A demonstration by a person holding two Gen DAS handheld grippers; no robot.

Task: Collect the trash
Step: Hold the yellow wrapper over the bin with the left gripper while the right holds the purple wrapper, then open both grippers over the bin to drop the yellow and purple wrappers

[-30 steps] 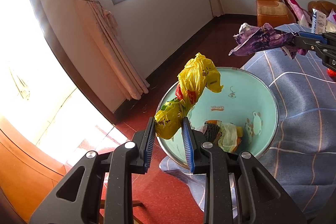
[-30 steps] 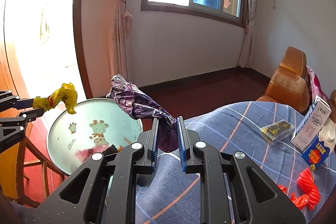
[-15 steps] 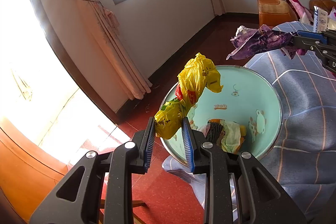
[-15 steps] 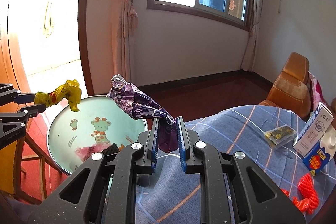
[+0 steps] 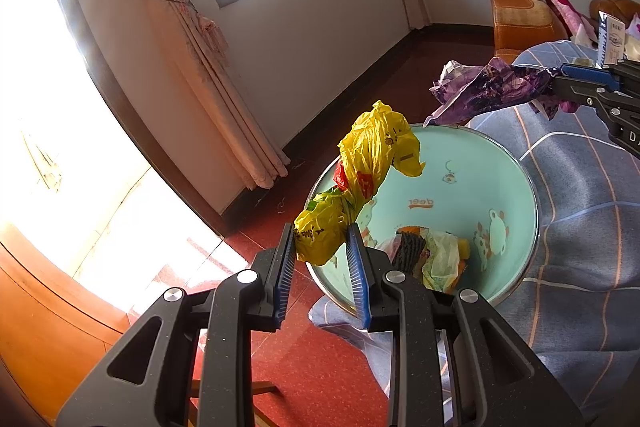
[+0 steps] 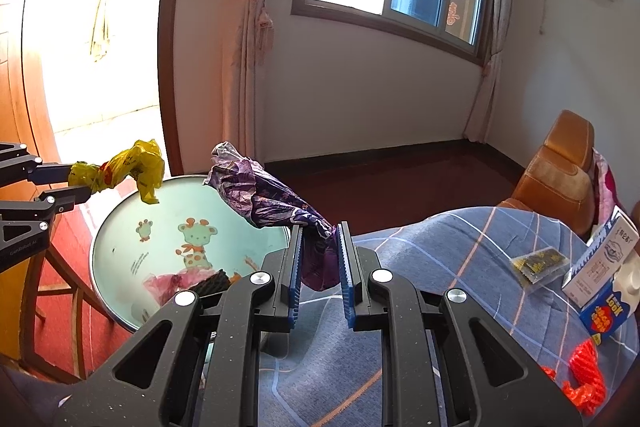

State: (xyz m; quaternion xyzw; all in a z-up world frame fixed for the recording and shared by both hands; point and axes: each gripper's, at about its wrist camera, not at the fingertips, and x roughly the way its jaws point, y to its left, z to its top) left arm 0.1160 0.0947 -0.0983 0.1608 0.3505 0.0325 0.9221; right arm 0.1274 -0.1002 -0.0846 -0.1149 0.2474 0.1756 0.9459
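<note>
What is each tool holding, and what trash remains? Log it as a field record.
left tool: shut on crumpled yellow plastic bag, held above the basin
right tool: shut on crumpled purple foil wrapper
round mint-green cartoon basin: holds several wrappers
blue checked cloth: carries a small clear packet, a blue-and-white carton, orange-red netting

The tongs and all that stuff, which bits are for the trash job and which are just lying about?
For the job:
- left tongs shut on yellow bag
- right tongs shut on purple wrapper
- basin with trash in it
- carton, red net and packet on the blanket, probably trash too

Just lying about:
- sofa
- curtain
</note>
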